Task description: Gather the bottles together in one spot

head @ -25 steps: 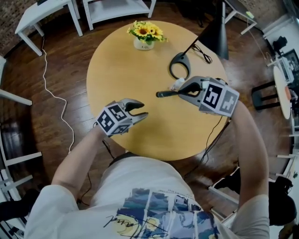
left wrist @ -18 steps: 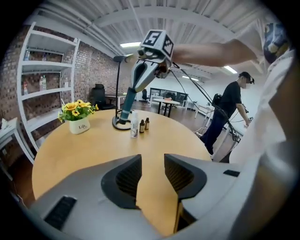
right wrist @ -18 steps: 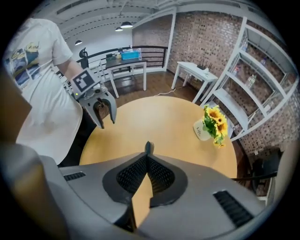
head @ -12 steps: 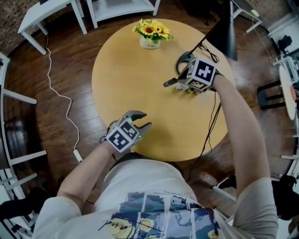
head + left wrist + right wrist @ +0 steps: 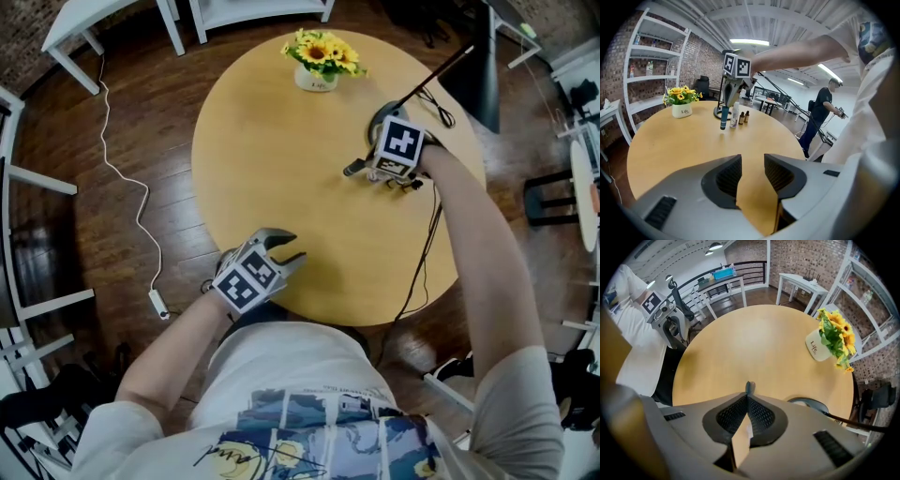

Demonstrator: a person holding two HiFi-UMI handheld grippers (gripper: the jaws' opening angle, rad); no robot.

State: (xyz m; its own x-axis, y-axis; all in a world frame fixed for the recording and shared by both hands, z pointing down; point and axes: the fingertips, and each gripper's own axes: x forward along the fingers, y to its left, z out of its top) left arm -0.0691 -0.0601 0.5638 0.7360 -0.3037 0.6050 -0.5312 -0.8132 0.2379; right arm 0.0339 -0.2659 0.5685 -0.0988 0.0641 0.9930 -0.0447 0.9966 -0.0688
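Note:
My right gripper (image 5: 371, 167) is at the table's back right, shut on the top of a dark teal bottle (image 5: 723, 117). The bottle hangs upright, its base at or just above the tabletop; I cannot tell which. Right beside it stand a white bottle (image 5: 734, 116) and two small brown bottles (image 5: 744, 117). In the right gripper view only the teal bottle's tip (image 5: 748, 387) shows past the closed jaws. My left gripper (image 5: 287, 249) is over the table's front edge, open, with nothing between its jaws.
The round wooden table (image 5: 272, 141) carries a white pot of yellow flowers (image 5: 321, 66) at the back. A lamp's ring base (image 5: 382, 116) lies just behind the bottles, its cable running off the right edge. White shelving stands beyond the table.
My right gripper carried the teal bottle toward the back right and turned it upright next to the other bottles. The left gripper drew back a little toward the table's front edge.

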